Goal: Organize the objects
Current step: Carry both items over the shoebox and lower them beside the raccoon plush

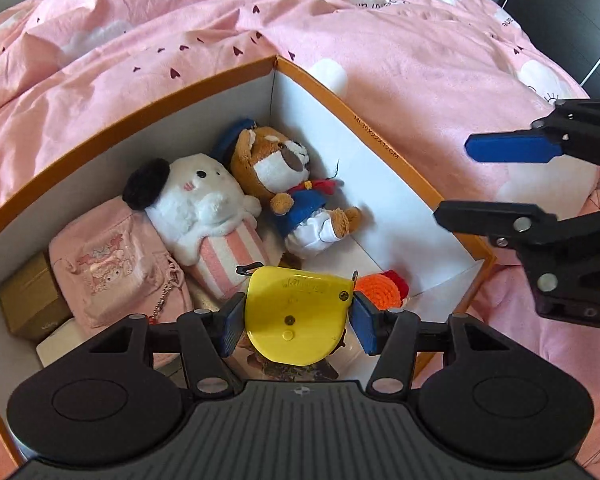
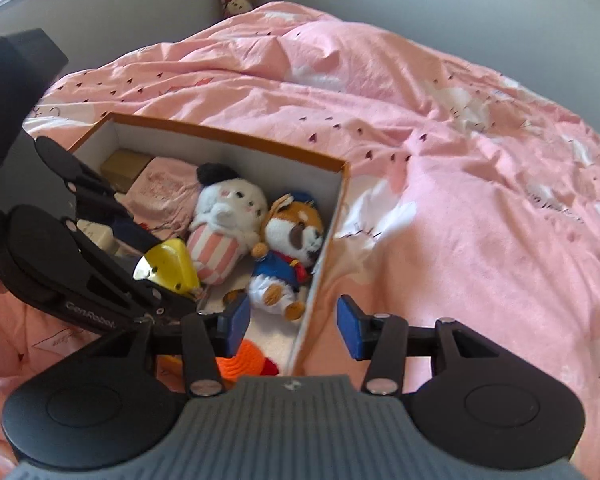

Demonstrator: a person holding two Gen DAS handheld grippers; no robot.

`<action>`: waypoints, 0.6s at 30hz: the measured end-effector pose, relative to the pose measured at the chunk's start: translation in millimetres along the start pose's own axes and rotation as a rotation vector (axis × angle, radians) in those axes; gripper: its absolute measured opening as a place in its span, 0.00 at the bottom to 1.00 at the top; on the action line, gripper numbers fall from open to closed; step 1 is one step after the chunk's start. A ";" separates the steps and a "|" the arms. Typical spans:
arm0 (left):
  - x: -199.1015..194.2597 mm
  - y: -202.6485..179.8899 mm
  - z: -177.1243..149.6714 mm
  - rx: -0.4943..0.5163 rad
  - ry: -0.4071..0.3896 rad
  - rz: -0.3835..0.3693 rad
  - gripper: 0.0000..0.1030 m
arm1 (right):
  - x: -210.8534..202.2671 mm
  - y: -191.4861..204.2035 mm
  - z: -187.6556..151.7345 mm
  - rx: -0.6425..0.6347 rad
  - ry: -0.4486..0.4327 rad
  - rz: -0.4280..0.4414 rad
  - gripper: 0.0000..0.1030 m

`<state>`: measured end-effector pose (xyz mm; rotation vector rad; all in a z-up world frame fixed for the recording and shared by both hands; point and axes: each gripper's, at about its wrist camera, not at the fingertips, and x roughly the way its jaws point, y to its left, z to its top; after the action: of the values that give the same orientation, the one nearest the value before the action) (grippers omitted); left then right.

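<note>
Box (image 1: 383, 136) on the bed is already holding two plush toys, pouch and cartons; left gripper (image 1: 298, 322) is clamping a yellow tape measure (image 1: 296, 312) above it, awaiting placement; right gripper (image 2: 288, 326) is hanging open, empty.

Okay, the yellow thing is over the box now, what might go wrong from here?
1. The left gripper pinches the smooth yellow case only at its edges; it might slip out early.
2. The box is crowded: dropped here, the case could land on the orange crochet toy or the striped white plush and sit unevenly.
3. The right gripper, open and empty, hangs over the box's wall and could knock it.
</note>
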<state>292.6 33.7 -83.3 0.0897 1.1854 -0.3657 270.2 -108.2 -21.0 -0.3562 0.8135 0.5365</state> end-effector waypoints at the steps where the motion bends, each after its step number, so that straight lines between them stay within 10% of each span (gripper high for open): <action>1: 5.5 0.6 2.0 -0.013 0.015 -0.006 0.61 | -0.5 -2.7 0.0 0.004 -0.006 -0.014 0.50; 18: 36.3 -1.1 6.0 -0.084 0.073 0.006 0.63 | 9.7 -15.3 -14.2 0.068 0.009 0.004 0.51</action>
<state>309.3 22.7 -114.2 0.0341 1.2713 -0.3095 276.2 -124.6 -36.0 -0.2948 0.8397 0.5098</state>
